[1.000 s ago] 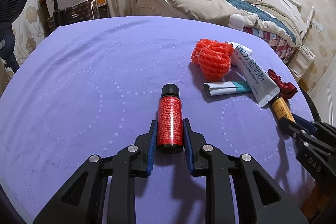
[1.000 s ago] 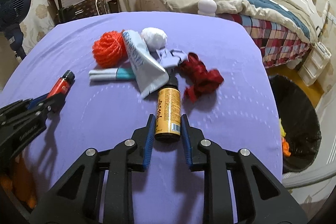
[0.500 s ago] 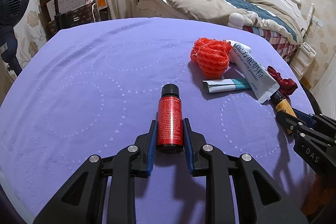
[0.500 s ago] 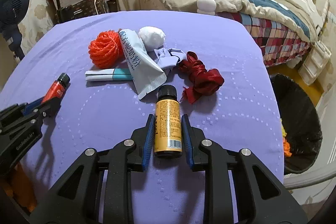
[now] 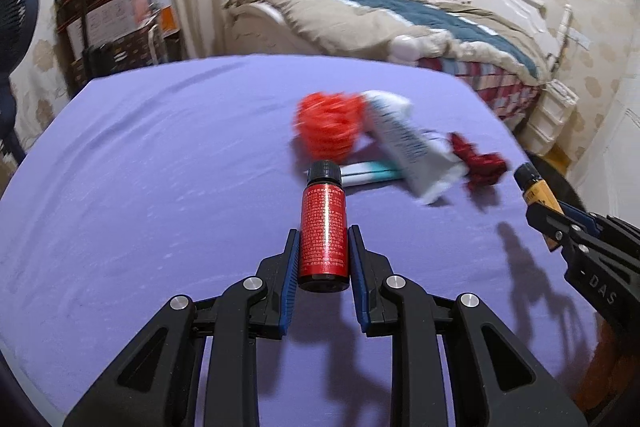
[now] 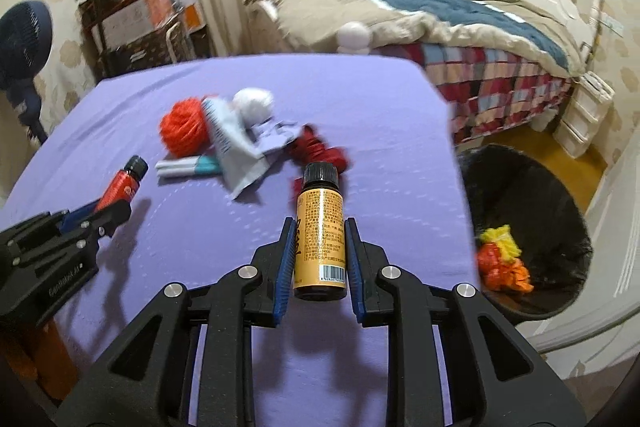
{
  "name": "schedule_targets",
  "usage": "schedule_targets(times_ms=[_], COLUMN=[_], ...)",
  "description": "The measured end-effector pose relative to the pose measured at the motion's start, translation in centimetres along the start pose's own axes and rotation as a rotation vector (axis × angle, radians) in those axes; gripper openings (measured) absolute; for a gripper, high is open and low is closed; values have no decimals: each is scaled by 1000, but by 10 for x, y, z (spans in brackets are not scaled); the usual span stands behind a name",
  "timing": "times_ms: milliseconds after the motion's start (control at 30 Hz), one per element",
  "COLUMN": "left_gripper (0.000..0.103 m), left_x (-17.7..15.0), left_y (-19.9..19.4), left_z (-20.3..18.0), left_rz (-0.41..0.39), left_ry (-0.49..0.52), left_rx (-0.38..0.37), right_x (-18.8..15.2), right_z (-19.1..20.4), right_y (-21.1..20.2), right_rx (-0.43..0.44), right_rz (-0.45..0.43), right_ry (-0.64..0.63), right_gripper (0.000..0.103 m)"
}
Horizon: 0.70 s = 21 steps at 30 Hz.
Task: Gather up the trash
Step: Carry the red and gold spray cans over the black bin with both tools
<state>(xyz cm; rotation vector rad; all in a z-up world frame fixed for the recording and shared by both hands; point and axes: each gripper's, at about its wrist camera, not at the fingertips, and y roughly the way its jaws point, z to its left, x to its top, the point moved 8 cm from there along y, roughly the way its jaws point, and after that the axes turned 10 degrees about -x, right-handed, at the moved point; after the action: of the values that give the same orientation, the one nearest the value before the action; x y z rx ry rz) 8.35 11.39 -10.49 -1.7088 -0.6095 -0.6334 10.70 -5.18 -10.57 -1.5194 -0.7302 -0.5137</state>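
My left gripper (image 5: 323,241) is shut on a small red bottle (image 5: 323,227) with a black cap, held above the purple table (image 5: 160,167). My right gripper (image 6: 318,229) is shut on a small yellow bottle (image 6: 320,231) with a black cap, also lifted off the cloth. Each gripper shows in the other's view: the right gripper (image 5: 538,211) at the right edge, the left gripper (image 6: 116,205) at the left. Left on the table are an orange net ball (image 6: 182,127), a grey-white pouch (image 6: 232,147), a white-and-teal tube (image 6: 188,165), a white ball (image 6: 254,101) and red ribbon (image 6: 320,151).
A black-lined trash bin (image 6: 532,227) stands on the floor right of the table, with yellow and orange scraps (image 6: 502,259) inside. A bed (image 6: 440,23) lies beyond the table. A fan (image 6: 24,47) and a cart of boxes (image 6: 132,27) stand at the back left.
Both grippers have lifted their bottles off the table and drawn back. The trash pile now looks farther away, and the bin shows more fully in the right wrist view.
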Motion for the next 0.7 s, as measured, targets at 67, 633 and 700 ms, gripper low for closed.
schedule_targets(times_ms=[67, 633, 700], left_gripper=[25, 25, 25], left_x=[5, 58, 59], left_y=[1, 68, 78], left_z=[-17, -182, -196], left_rz=[-11, -15, -5], left_ry=[24, 228, 239], left_rx=[-24, -219, -225], right_x=[2, 17, 17], right_z=[-14, -173, -184], right_y=[-4, 8, 13], right_rx=[-20, -260, -272], right_rz=[-14, -56, -55], right_ry=[22, 202, 211], right_gripper=[23, 23, 23])
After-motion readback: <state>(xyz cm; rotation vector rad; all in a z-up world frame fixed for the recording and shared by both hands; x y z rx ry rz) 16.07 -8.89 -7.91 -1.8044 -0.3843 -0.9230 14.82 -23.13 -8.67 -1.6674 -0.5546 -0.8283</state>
